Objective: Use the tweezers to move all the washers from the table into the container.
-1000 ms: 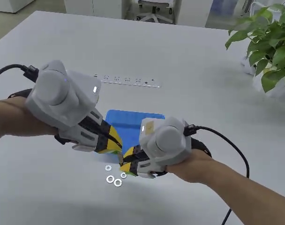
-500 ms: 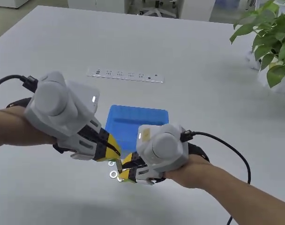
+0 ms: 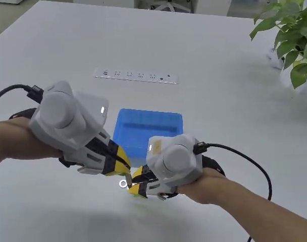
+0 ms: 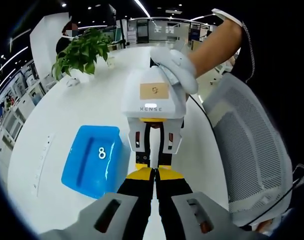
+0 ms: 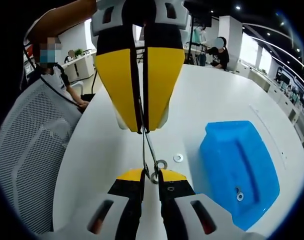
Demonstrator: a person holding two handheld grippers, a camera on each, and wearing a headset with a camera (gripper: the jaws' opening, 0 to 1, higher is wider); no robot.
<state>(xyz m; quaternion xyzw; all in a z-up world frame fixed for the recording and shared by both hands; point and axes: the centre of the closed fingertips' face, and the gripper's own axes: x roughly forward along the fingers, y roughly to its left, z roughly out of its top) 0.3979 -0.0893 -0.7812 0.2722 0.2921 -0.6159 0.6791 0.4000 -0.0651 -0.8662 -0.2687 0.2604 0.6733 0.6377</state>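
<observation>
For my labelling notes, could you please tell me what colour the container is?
Bright blue; the container shows best in the right gripper view.

"XENSE" (small lettering) printed on the right hand-held gripper (image 4: 153,162)

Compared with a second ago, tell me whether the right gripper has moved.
Yes. Against the blue container, the right gripper has drawn back toward the person and slightly left, its jaws now beside a washer.
</observation>
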